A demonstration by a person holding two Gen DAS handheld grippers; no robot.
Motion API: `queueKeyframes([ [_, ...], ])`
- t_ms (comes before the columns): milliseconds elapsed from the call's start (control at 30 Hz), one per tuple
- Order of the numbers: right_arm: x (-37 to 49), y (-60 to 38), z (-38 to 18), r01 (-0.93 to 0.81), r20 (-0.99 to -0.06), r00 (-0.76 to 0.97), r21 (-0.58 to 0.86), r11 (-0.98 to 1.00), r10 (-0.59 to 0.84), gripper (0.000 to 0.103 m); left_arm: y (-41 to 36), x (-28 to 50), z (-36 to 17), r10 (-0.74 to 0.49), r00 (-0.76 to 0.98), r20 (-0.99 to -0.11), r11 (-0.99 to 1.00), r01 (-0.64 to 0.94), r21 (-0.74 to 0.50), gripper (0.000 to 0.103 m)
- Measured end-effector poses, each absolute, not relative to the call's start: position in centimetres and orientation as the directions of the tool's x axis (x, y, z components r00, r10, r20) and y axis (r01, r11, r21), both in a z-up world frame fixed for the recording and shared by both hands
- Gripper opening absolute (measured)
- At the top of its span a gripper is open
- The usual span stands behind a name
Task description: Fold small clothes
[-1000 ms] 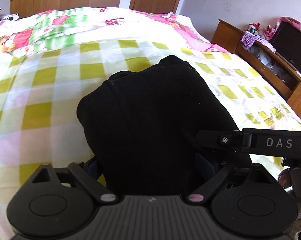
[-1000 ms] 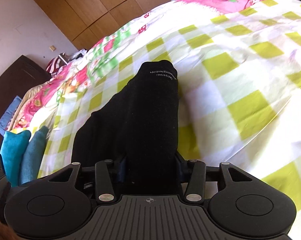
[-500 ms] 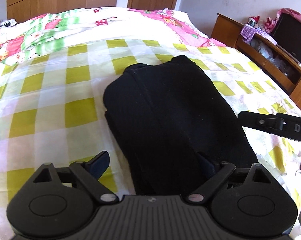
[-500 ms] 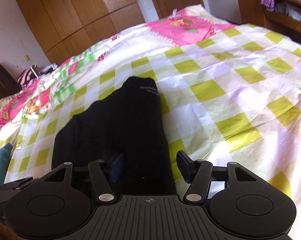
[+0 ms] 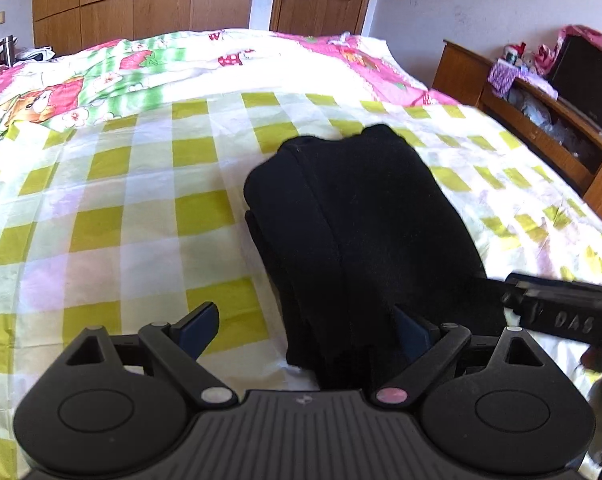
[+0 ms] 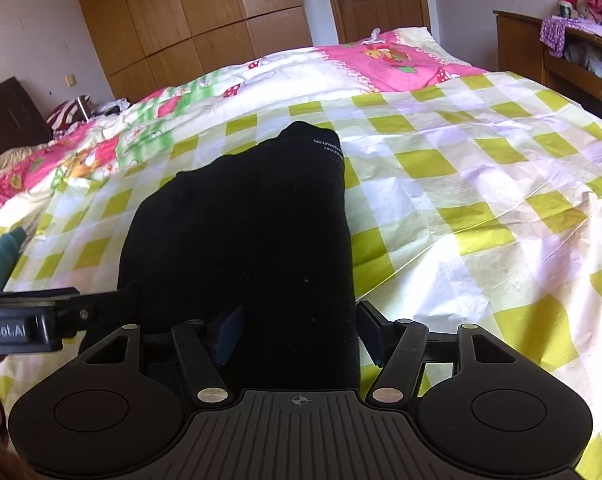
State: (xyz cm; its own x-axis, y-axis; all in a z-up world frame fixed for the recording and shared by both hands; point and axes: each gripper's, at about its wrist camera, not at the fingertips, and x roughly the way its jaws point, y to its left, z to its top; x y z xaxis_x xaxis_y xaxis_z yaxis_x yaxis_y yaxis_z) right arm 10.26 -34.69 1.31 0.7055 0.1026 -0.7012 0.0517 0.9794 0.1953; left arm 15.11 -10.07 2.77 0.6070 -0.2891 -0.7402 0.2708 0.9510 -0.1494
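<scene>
Black folded clothing (image 5: 365, 232) lies flat on the checked bedsheet (image 5: 141, 200), its near end between the jaws of both grippers. The left gripper (image 5: 307, 330) is wide open, holding nothing. The right gripper (image 6: 299, 330) is open too, with the cloth loose between its fingers. Past the clothing lies a pink quilt (image 6: 381, 60).

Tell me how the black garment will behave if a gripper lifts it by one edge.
The black garment lies in soft stacked layers on the bedsheet, so it would probably droop and unfold, not hold shape. Its knit-looking surface suggests it is light and grippy rather than slippery. It sits flat, so rolling or tipping seems unlikely.
</scene>
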Motion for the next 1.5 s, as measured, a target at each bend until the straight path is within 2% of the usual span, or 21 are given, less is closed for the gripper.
queueKeyframes([
  [133, 8.7, -35.5, 2.0, 0.052, -0.689, 0.723, 0.132, 0.99, 0.054, 0.061, -10.9, 14.4, 0.9, -0.266, 0.576, -0.773, 0.952, 0.281, -0.118, 0.103],
  [200, 8.6, -35.6, 0.9, 0.067, -0.717, 0.697, 0.072, 0.995, 0.005, 0.062, -11.2, 14.5, 0.8, -0.258, 0.574, -0.777, 0.953, 0.284, -0.106, 0.103],
  [267, 8.4, -36.3, 0.5, 0.091, -0.725, 0.689, 0.1, 0.991, 0.01, 0.061, -11.0, 14.0, 1.8, -0.258, 0.601, -0.756, 0.954, 0.283, -0.101, 0.103],
  [400, 6.2, -36.7, 2.4, 0.094, -0.682, 0.731, 0.148, 0.985, 0.033, 0.062, -10.8, 12.3, 3.4, -0.223, 0.668, -0.71, 0.958, 0.286, -0.032, 0.103],
  [600, 6.4, -35.6, 0.8, 0.131, -0.761, 0.648, 0.104, 0.986, -0.006, 0.062, -11.3, 10.8, 3.3, -0.163, 0.694, -0.701, 0.968, 0.249, 0.021, 0.103],
  [700, 4.9, -35.0, 1.8, 0.126, -0.739, 0.673, 0.153, 0.98, 0.029, 0.062, -11.4, 9.8, 3.3, -0.135, 0.709, -0.692, 0.972, 0.231, 0.047, 0.103],
  [933, 1.1, -32.7, 2.8, 0.157, -0.714, 0.7, 0.162, 0.974, 0.006, 0.062, -11.7, 8.1, 2.3, -0.068, 0.686, -0.724, 0.966, 0.228, 0.125, 0.103],
  [1133, 0.0, -30.5, 2.9, 0.156, -0.719, 0.694, 0.129, 0.979, -0.016, 0.062, -10.8, 7.2, 2.0, -0.12, 0.659, -0.743, 0.972, 0.229, 0.047, 0.103],
  [1500, -0.2, -28.1, 2.2, 0.16, -0.728, 0.682, 0.067, 0.985, -0.061, 0.062, -10.0, 6.8, 1.1, -0.144, 0.622, -0.77, 0.976, 0.219, -0.005, 0.103],
])
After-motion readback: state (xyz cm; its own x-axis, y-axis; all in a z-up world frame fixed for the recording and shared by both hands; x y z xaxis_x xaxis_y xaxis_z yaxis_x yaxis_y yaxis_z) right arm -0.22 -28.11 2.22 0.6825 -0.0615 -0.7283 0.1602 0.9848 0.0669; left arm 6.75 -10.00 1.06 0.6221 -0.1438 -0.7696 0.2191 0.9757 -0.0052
